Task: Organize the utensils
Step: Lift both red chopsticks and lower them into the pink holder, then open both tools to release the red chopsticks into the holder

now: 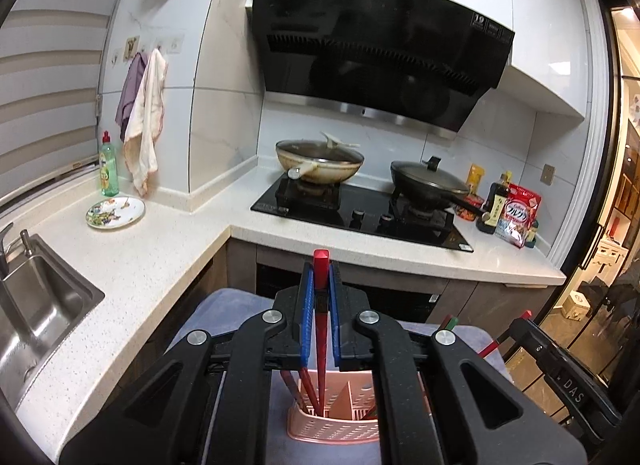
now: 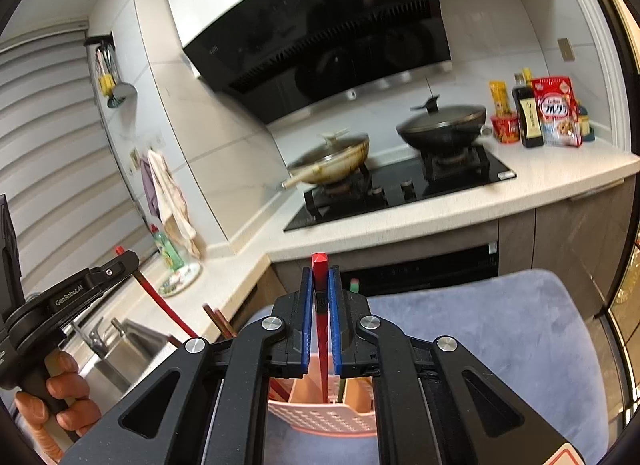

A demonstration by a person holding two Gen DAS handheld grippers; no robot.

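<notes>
— So, how is it handling?
— I'm pinching one red chopstick (image 1: 321, 305) in my left gripper (image 1: 320, 285), another (image 2: 321, 305) in my right gripper (image 2: 320, 285), near their tops; they're light, stiff, slippery, standing tips-down over the pink holder (image 1: 334, 427).

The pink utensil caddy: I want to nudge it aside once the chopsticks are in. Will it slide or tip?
The pink utensil caddy looks like thin perforated plastic, so probably light and easy to push. It sits on a soft blue cushion, so it may drag and tip rather than slide. Tall red chopsticks leaning inside likely add to the tipping risk.
</notes>
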